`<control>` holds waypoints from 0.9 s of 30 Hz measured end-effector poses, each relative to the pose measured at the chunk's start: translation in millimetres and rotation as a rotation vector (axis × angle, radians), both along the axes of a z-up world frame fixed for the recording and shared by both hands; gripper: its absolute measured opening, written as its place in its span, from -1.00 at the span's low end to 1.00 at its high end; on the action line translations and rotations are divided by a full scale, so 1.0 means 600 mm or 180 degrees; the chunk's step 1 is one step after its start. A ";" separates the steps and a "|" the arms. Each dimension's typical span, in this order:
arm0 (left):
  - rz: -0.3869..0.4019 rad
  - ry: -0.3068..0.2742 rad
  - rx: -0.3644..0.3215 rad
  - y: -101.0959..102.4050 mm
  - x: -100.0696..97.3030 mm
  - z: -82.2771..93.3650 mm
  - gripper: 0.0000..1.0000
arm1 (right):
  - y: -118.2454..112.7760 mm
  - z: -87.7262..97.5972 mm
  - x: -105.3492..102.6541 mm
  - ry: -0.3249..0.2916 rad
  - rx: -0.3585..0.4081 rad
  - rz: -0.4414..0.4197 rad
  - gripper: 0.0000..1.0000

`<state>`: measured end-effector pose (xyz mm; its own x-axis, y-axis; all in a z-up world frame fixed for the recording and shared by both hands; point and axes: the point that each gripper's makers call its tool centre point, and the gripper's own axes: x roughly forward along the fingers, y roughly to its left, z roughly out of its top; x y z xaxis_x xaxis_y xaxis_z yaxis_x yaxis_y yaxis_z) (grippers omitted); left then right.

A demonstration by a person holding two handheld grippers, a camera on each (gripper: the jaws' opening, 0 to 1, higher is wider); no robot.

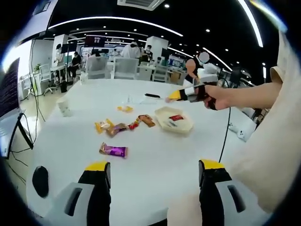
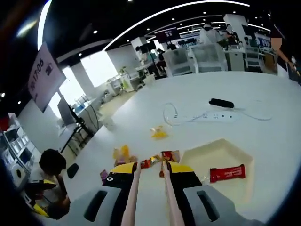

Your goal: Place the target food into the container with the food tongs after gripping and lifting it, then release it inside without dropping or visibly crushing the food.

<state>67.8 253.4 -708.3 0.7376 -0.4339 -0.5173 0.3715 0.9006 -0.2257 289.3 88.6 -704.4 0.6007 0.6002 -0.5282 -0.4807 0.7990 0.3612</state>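
Several wrapped snacks lie mid-table: a purple packet, a yellow one, a brown one and an orange one. To their right the cream container holds a red packet. My left gripper stands open and wide over the near table edge, holding nothing. A hand holds my right gripper in the air beyond the container. In the right gripper view the right gripper is shut on pale food tongs, whose tips stand apart above the snacks. The container and red packet lie to the right.
A paper cup stands at the left and a black mouse lies near the front left edge. A white power strip with its cable, a black object and a yellow scrap lie farther back. Chairs and people are beyond the table.
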 end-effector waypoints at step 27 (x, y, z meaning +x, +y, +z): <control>0.0139 0.0030 -0.0045 0.029 -0.007 -0.010 0.52 | 0.136 -0.052 -0.024 -0.0031 -0.0224 0.0826 -0.47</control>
<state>63.7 270.7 -714.6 0.7511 -0.4088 -0.5185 0.3298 0.9126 -0.2418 274.7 170.5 -735.9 0.4368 0.6968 -0.5689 -0.6759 0.6716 0.3036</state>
